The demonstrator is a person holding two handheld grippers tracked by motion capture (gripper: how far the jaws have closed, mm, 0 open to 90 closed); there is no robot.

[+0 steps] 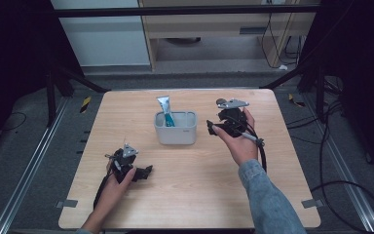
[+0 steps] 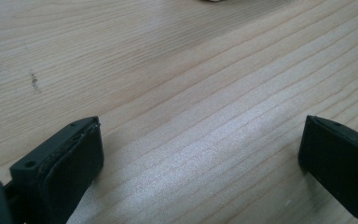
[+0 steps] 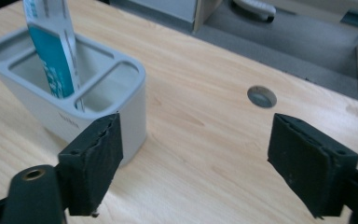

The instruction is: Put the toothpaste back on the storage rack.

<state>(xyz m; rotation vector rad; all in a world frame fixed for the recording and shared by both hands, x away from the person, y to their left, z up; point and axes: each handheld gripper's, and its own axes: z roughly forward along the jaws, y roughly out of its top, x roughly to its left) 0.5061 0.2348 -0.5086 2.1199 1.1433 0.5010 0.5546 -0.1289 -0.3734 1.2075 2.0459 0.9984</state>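
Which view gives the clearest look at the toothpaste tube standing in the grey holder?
The right gripper view: the toothpaste tube is close and large, leaning in the grey holder with its teal print readable as a pattern. The high view shows the tube small, rising from the holder mid-table. The left gripper view faces bare table wood.

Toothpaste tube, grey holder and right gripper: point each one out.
toothpaste tube (image 3: 56,65), right gripper view, on its teal printed face.
grey holder (image 1: 175,135), high view, on its front wall.
right gripper (image 3: 193,161), right gripper view, midway between its open fingertips.
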